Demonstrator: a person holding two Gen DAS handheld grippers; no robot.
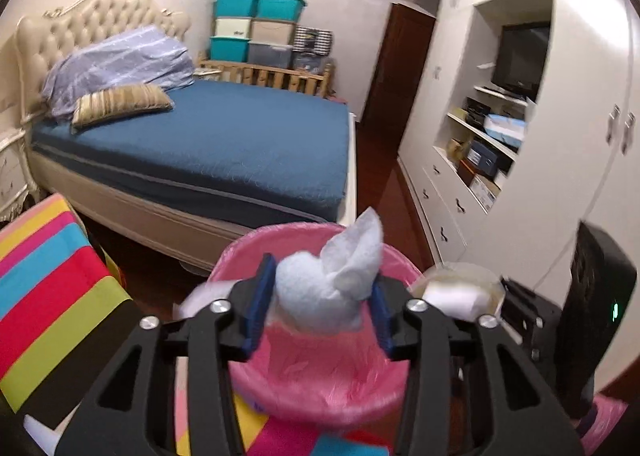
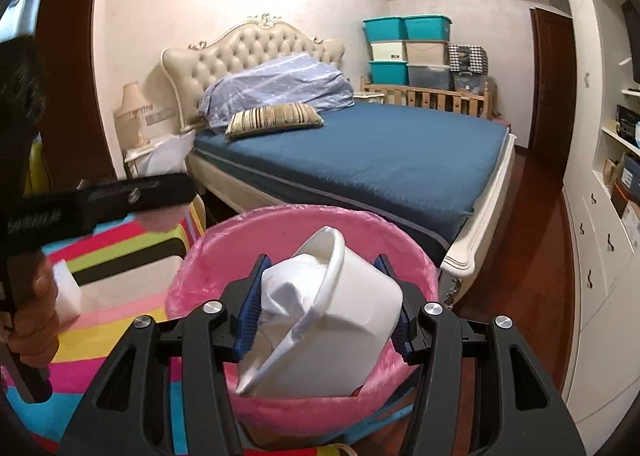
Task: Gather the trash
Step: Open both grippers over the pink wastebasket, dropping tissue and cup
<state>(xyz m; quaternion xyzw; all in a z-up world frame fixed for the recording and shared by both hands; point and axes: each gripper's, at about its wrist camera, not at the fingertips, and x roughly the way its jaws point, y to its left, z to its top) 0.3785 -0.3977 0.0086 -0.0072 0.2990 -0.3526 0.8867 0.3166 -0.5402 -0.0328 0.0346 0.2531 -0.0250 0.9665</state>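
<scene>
A bedroom: a blue-sheeted bed (image 2: 360,160) with tufted cream headboard (image 2: 240,52) fills the background. Below, a round bin lined with crinkly pink plastic (image 2: 192,276) gapes. Over it, the right gripper (image 2: 324,320) clamps a crushed white paper cup (image 2: 344,332); the left gripper (image 1: 320,308) pinches a wadded pale tissue (image 1: 320,292).

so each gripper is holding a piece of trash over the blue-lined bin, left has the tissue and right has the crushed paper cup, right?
Nearly: the bin liner is pink, not blue, as both wrist views show. The left gripper holds the tissue and the right gripper the crushed paper cup.
</scene>
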